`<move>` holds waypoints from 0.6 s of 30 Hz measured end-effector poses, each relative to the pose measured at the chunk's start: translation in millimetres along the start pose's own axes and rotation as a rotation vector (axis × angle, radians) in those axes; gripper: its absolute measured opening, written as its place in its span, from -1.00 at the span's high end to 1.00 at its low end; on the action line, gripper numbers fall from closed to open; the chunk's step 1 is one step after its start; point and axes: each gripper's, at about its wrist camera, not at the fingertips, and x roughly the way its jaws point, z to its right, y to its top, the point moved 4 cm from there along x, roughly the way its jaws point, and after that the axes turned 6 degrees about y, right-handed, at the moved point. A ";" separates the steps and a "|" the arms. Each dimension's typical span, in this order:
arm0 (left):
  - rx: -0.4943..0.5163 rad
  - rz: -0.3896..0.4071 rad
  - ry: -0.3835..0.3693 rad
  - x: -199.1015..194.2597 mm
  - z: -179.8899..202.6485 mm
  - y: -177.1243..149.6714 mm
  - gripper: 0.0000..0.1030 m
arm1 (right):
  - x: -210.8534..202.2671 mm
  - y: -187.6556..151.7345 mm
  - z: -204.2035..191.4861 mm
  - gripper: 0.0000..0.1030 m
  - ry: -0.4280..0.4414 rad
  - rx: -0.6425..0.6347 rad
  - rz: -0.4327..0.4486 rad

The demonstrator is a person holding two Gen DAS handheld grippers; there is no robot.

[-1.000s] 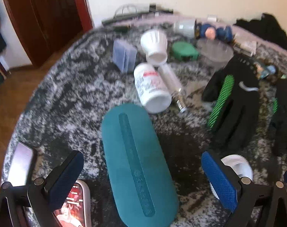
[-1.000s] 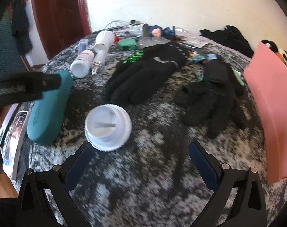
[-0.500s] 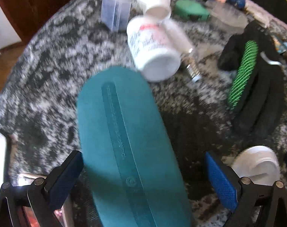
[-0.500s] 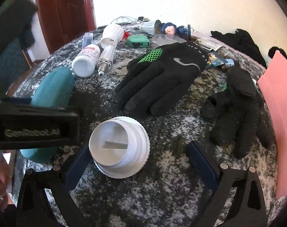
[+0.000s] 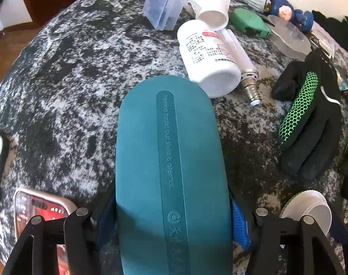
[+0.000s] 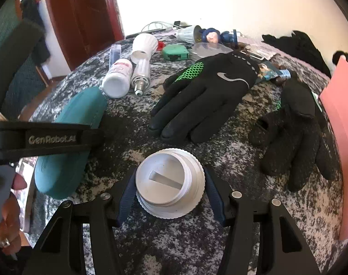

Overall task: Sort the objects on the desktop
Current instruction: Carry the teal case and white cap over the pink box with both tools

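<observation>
"GenRobot.AI" left claw (image 5: 172, 222), "style is eternal" case (image 5: 171, 160)

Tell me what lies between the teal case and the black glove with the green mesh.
Right wrist view: only bare mottled cloth between the teal case and the black glove; the white bottle and bulb lie farther back.
</observation>
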 end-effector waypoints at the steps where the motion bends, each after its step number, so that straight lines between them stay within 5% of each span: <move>1: -0.004 0.006 -0.003 -2.8 0.9 -1.3 -0.33 | -1.9 0.6 0.6 -0.16 0.005 0.007 0.002; 18: 0.103 0.243 -0.054 -109.7 39.7 -23.7 -0.34 | -84.2 11.3 -1.0 -0.16 0.026 0.009 0.151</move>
